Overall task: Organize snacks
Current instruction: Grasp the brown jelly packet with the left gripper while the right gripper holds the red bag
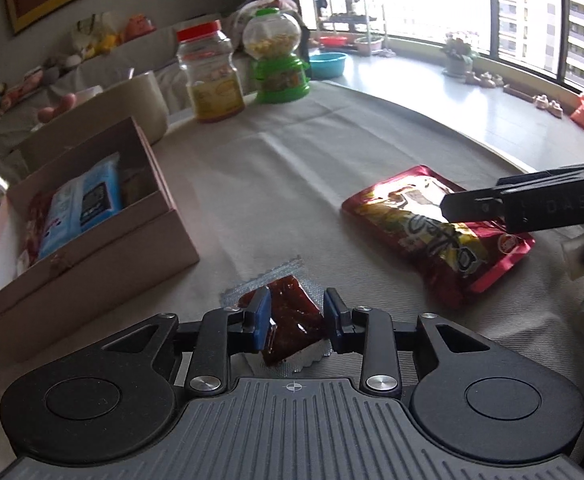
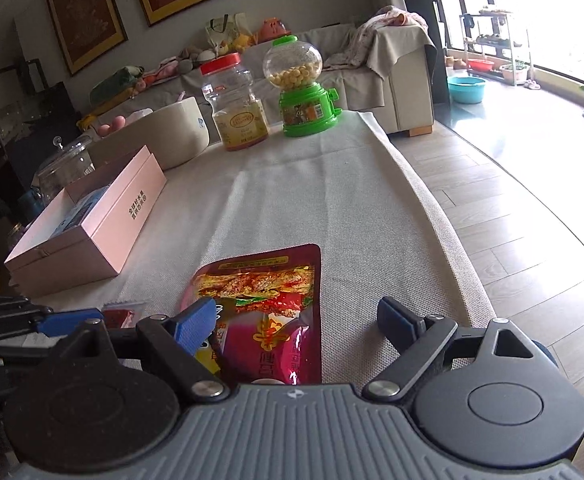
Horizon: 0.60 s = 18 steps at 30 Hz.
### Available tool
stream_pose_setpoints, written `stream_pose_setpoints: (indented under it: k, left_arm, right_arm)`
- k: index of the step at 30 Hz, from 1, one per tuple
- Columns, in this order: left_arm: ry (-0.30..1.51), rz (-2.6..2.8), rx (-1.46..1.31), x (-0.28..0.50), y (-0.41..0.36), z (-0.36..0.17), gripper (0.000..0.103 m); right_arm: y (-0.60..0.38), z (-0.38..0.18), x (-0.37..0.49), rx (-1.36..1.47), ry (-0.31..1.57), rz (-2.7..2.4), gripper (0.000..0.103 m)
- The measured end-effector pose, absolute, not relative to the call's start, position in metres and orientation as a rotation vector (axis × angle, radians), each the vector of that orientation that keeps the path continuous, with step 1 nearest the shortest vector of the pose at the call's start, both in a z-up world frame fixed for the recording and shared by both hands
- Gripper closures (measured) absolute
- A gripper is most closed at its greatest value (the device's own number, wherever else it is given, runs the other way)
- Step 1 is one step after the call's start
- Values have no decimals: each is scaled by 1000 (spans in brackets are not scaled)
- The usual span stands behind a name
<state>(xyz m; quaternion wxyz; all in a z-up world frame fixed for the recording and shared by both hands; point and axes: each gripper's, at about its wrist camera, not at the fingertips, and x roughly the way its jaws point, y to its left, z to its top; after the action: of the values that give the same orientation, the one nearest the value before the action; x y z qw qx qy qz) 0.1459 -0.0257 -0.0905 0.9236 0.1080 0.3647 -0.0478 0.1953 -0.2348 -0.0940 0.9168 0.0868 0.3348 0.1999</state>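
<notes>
A small dark red snack packet [image 1: 292, 322] in a clear wrapper lies on the beige tablecloth between the blue pads of my left gripper [image 1: 296, 300], whose jaws stand apart around it without pressing. A large red snack bag [image 2: 267, 292] lies flat under my right gripper [image 2: 296, 312], which is wide open; its left pad hangs over the bag's edge and its right pad is off to the side. An open pink box [image 1: 103, 248] sits to the left, holding a blue packet [image 1: 83, 204] and other wrappers. The right gripper's finger [image 1: 492, 204] shows above the bag [image 1: 432, 236] in the left wrist view.
At the table's far end stand a red-lidded plastic jar [image 2: 237, 104], a green candy dispenser [image 2: 306, 88] and a white round tub [image 2: 171, 136]. A glass jar [image 2: 65, 168] sits behind the box [image 2: 103, 240]. The table edge drops to wooden floor [image 2: 512, 220] on the right.
</notes>
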Motion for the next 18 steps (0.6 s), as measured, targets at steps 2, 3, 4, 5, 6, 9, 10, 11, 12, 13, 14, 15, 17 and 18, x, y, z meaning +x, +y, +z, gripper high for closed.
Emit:
stream_pose_setpoints:
  k: [2,3,4,5,6,9,10,11,12,13,14,15,17,18]
  left_arm:
    - [753,-89,202,147,-22,-90,69]
    - [756,-92,191,147,-22,-89,68]
    - [760,-99,180,148,-23,-89,64]
    - [764,-111,166,149,-23,-88,61]
    - [769,-124,150,151,-23,-89,61]
    - [778,-151,118,153,-25,-89,49]
    - [779,-157,108,153,-24,-89,47]
    - [778,-159,97,153,-22,-89,47]
    - [777,-157,83,154,-19,-89,47]
    - [775,-145,79,153,-17,-88,50]
    - [769,-129,82,151,-15,-87,58]
    - [763,-109,91,150,-13,-87,60]
    - [763,-66,118,147,-10,-87,56]
    - [767,-62,116,145,-7,-88,55]
  right_arm:
    - [-233,-94,195,170,690,410,13]
    - [-233,-94,196,168,691,411,13]
    - [-233,-94,196,167,691,413,12]
    - [-232,-94,196,166,693,415,11]
    - [-232,-94,196,164,693,417,11]
    - [-232,-94,197,164,694,419,10]
    - [-232,-95,197,165,695,421,10]
    - [-232,-95,197,165,696,423,9]
    - [-232,-95,197,163,696,423,9]
    - [-232,-95,197,161,696,423,9]
    - [-231,-95,197,158,697,423,9]
    - [-231,-95,197,156,698,423,9]
    - [-229,-95,197,149,699,423,8]
    - [-229,-94,198,145,700,423,8]
